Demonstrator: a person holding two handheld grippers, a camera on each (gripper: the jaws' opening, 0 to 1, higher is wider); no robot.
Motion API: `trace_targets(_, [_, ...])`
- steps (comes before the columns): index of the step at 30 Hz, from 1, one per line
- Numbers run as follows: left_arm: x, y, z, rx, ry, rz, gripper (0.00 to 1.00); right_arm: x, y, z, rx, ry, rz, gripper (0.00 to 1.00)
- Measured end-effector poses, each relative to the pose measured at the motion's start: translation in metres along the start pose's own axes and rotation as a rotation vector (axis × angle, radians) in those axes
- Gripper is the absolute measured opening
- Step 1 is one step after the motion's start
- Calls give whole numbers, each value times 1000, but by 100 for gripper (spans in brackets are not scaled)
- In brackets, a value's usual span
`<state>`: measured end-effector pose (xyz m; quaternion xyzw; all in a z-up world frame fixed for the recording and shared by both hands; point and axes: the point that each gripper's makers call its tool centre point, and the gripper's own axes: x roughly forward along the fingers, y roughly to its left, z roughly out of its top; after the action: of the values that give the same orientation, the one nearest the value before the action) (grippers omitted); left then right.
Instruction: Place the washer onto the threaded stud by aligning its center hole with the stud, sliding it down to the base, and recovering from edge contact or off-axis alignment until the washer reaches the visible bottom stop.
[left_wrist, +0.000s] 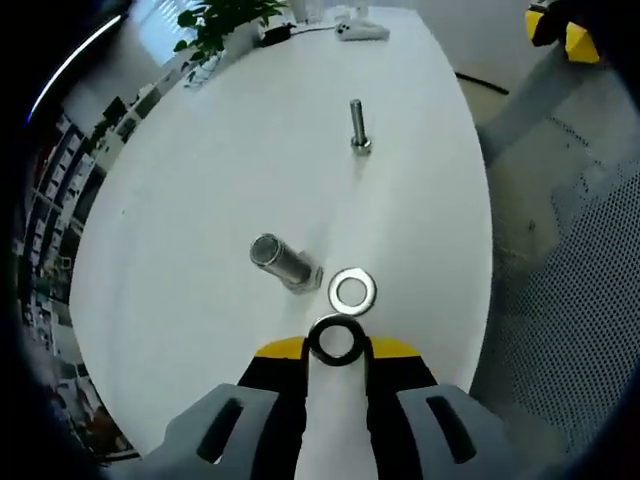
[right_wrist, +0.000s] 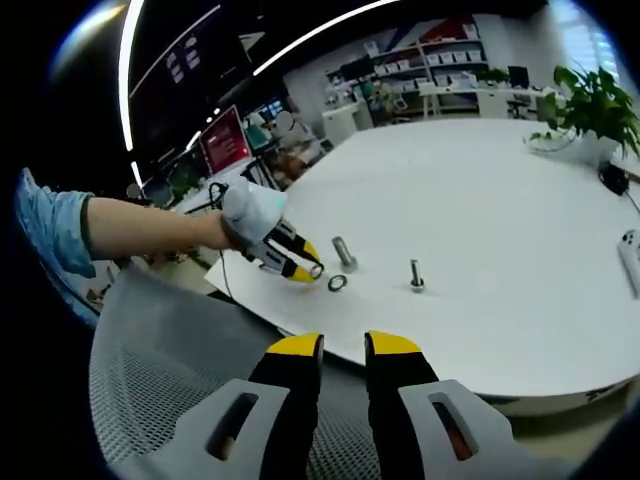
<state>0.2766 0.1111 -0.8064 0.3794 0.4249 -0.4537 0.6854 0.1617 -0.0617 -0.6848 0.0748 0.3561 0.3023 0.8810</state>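
The left hand-held gripper (left_wrist: 338, 347) clamps 1 washer (left_wrist: 337, 340) between its yellow tips above the white bench (left_wrist: 200, 200). A 2nd washer (left_wrist: 352, 291) lies flat just beyond, beside a toppled bolt (left_wrist: 283, 262). The upright threaded stud (left_wrist: 359, 126) stands farther off. The right hand-held gripper (right_wrist: 343, 347) hovers parted and empty.

The left gripper (left_wrist: 338, 345) is closed on a washer (left_wrist: 337, 340), pinching it between its yellow-tipped jaws just above the table (left_wrist: 200, 250). The right gripper (right_wrist: 343, 345) hovers off the table's edge, its jaws slightly parted and holding nothing.
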Motion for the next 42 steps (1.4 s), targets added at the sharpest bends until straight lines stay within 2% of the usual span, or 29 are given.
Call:
trace_targets(13, [-24,-1,25,10,16,-58,19,0,1,1,1,-8,7,20])
trace_targets(16, [-27,5,32,28,23,-53,19,0,0,0,2,-1,2,20])
trace_targets(18, [-29,9,36,33,26,-49,19,1,-1,-4,-3,31,-5,20])
trace_targets(25, [-34,19,51,33,2,-38,19,0,-1,-2,4,11,-5,20])
trace_targets(33, [-31,29,55,29,-1,-24,19,-1,-1,-1,11,-1,-8,20])
trace_targets(37, [-24,33,53,40,15,-10,19,-1,-1,-1,11,-2,-7,20])
trace_targets(42, [-18,32,52,42,28,-20,19,-1,-2,-1,14,-2,-12,20])
